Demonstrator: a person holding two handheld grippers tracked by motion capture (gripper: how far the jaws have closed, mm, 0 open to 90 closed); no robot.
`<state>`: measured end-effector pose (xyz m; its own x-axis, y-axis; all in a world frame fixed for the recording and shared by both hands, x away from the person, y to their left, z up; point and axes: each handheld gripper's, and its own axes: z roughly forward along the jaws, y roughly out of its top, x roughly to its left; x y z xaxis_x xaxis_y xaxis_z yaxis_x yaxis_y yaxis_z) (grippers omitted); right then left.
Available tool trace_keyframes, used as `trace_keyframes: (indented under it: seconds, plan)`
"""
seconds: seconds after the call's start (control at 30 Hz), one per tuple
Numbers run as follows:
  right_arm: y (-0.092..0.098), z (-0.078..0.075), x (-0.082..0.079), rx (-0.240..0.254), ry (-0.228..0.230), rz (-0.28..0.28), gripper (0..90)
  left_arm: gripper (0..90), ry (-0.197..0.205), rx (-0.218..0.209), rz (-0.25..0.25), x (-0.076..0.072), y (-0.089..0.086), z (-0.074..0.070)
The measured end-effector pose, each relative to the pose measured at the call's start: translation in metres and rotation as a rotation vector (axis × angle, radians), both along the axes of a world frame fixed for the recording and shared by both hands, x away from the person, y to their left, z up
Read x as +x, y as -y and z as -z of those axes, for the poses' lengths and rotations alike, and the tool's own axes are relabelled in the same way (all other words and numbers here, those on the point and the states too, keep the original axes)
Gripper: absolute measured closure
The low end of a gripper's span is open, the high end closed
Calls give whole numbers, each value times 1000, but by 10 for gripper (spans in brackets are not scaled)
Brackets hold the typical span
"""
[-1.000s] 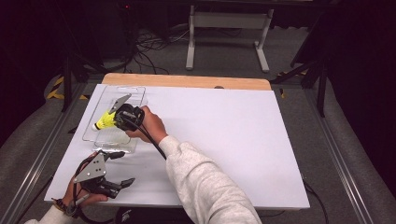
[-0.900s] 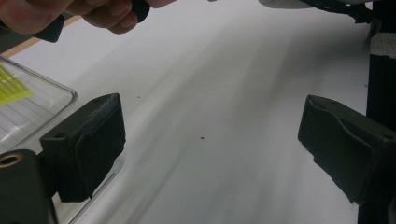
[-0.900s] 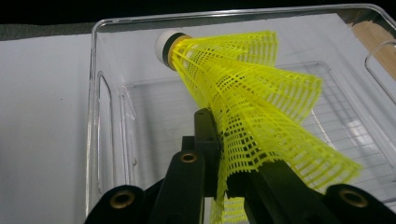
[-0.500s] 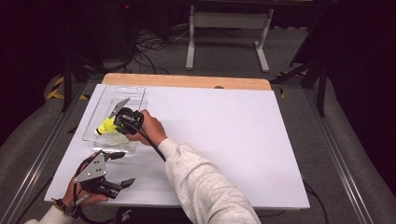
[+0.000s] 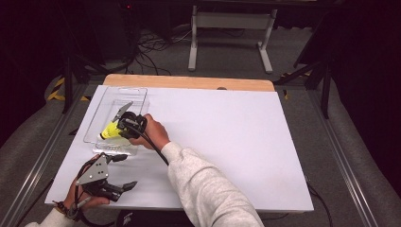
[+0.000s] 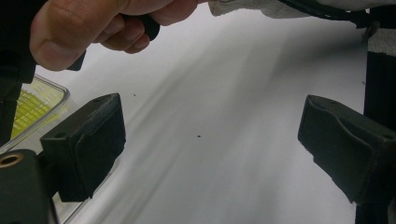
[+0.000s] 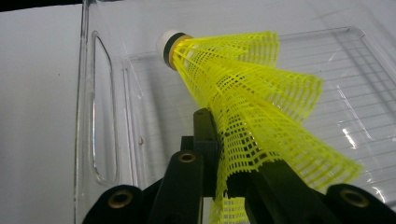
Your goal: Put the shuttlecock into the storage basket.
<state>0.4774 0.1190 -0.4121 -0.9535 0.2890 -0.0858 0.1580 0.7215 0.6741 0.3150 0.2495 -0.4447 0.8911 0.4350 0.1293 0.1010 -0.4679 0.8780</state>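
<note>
A yellow mesh shuttlecock with a white cork tip hangs over a clear plastic tray. My right gripper is shut on its skirt, which is pinched flat between the jaws. From above, the shuttlecock and right gripper sit over the near half of the tray at the table's left. My left gripper rests near the front left corner of the white table, in front of the tray. In its own view the left gripper stands open over bare table, nothing between its pads.
The white table top stretches wide to the right of the tray. The right hand and its sleeve reach across in front of the left gripper. A tray corner lies beside the left jaw. Dark floor, cables and a stand lie beyond the table.
The right gripper with the shuttlecock has drifted slightly toward the tray's near edge. The left gripper has stayed where it was.
</note>
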Motion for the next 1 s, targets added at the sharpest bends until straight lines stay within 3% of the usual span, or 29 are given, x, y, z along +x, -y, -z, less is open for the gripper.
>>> trace_keyframes:
  seconds: [0.63,1.0]
  plan:
    - [-3,6,-3,-24,-11,-12,837,88,0,0,3,0,0,0]
    - [0,5,-6,-4,-5,16,675,89,2,2,4,0,0,0]
